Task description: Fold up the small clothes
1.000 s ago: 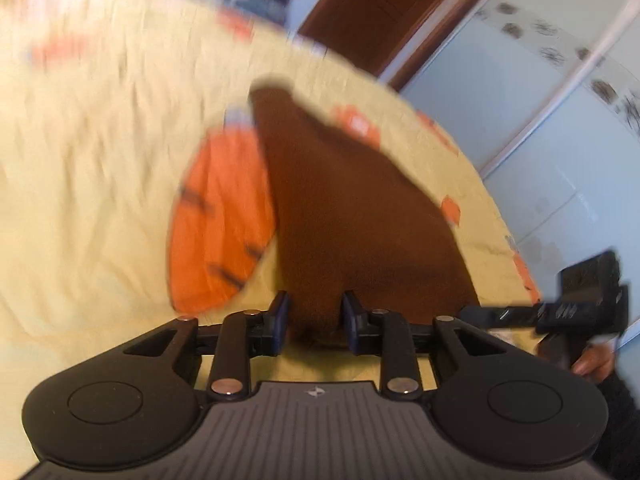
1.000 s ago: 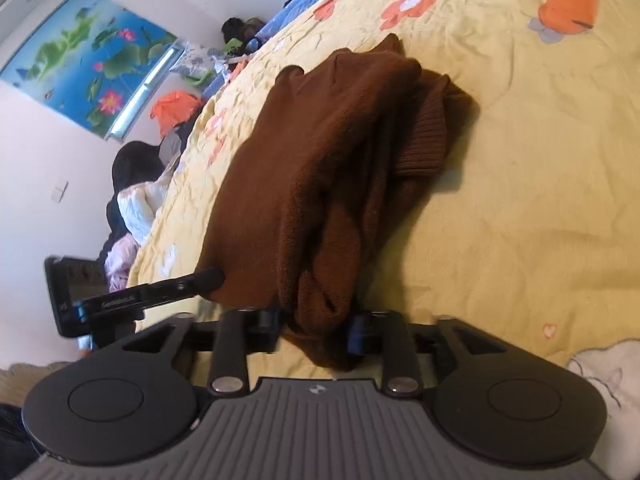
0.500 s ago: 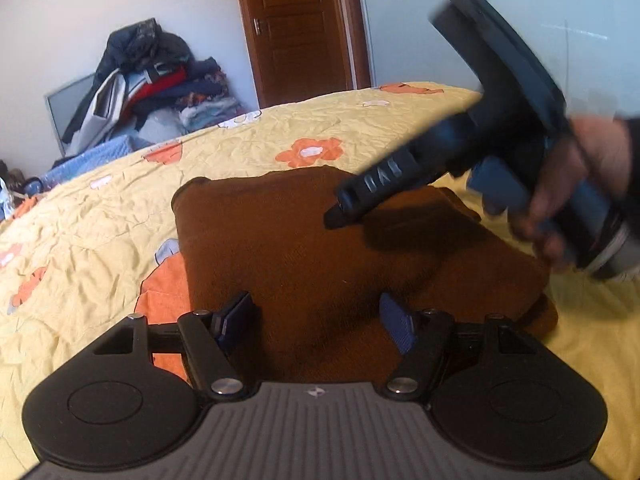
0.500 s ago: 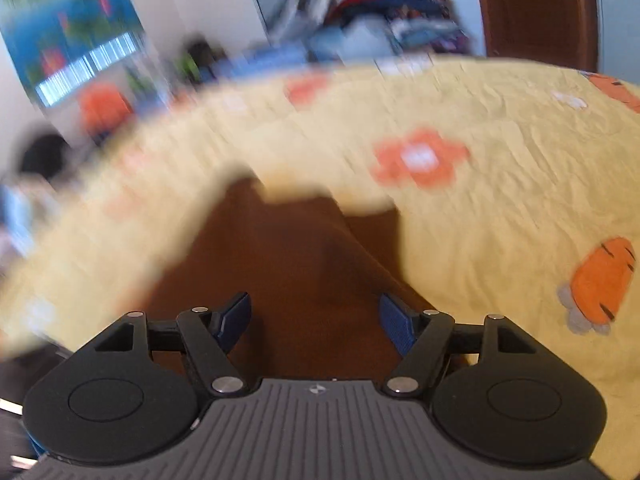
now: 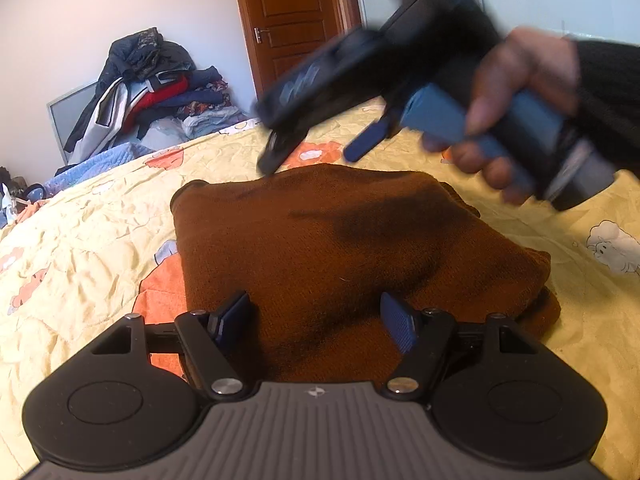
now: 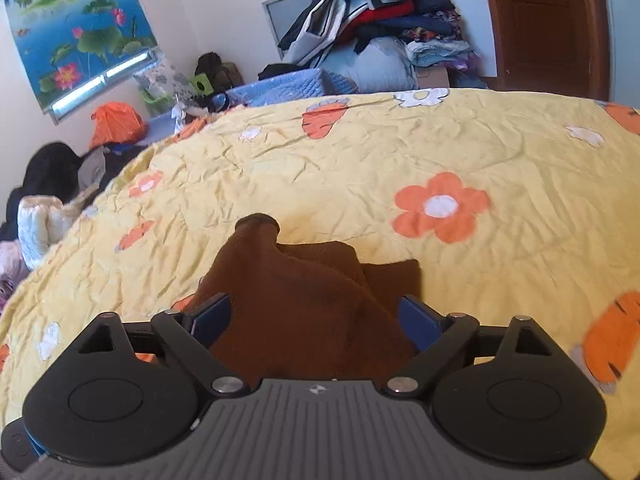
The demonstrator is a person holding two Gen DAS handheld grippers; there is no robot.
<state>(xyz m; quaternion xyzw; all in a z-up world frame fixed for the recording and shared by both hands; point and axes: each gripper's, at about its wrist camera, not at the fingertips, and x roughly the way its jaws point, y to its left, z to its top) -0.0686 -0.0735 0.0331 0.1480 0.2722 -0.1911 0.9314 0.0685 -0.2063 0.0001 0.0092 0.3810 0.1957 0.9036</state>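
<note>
A brown knitted garment (image 5: pixel 340 248) lies folded in a loose stack on the yellow bedspread (image 5: pixel 80 248). My left gripper (image 5: pixel 316 320) is open, its jaws wide apart just above the garment's near edge. My right gripper (image 6: pixel 316 316) is open too, above the garment (image 6: pixel 296 304), holding nothing. In the left wrist view the right gripper (image 5: pixel 320 148) shows blurred, held in a hand above the garment's far side.
The bedspread (image 6: pixel 360 168) has orange carrot and flower prints. A pile of clothes (image 5: pixel 148 88) is heaped against the far wall beside a brown door (image 5: pixel 296 20). More clothes and bags (image 6: pixel 60 184) lie by the bed's left side.
Both grippers have let go of the brown garment and opened. The garment has dropped onto the bed in a folded stack. Both grippers have lifted and the right one moves over it.
</note>
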